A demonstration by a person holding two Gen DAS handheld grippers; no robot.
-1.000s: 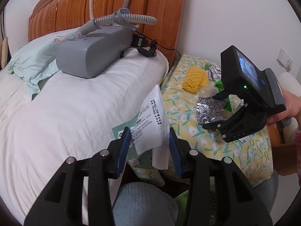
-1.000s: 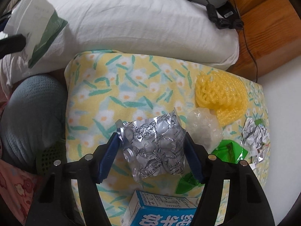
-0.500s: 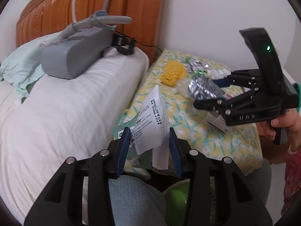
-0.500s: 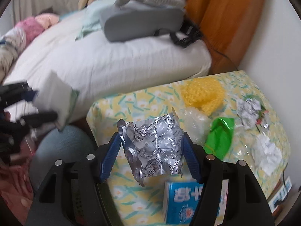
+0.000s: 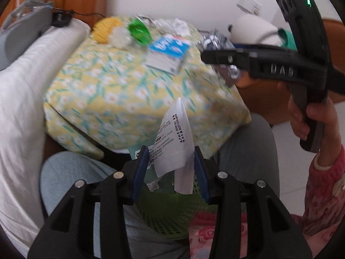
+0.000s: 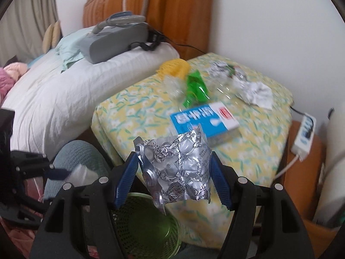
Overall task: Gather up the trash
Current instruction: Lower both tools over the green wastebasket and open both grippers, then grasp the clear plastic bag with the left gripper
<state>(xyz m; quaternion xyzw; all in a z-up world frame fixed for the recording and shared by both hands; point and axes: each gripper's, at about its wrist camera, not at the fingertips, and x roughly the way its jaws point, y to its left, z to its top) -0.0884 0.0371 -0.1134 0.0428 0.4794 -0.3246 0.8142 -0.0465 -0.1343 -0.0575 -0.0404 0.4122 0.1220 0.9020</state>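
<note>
A printed paper packet (image 5: 172,142) is kept between the opening jaws of the left gripper (image 5: 170,170), above the green basket (image 5: 170,213), ready for dropping. Crumpled foil blister packs (image 6: 179,168) are pinched in the likewise opening right gripper (image 6: 172,178), off the table's near edge (image 6: 215,226).

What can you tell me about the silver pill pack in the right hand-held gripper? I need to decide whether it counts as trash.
The pill pack is a crumpled sheet of silver foil with small print and rows of round blisters, most of them dented or crushed. It hangs upright between the blue pads of the right hand-held gripper, one corner curling down past them. The jaws are opening slightly, with the pack between them. It is off the table, above the green mesh basket. Whether any pills remain cannot be told.
</note>
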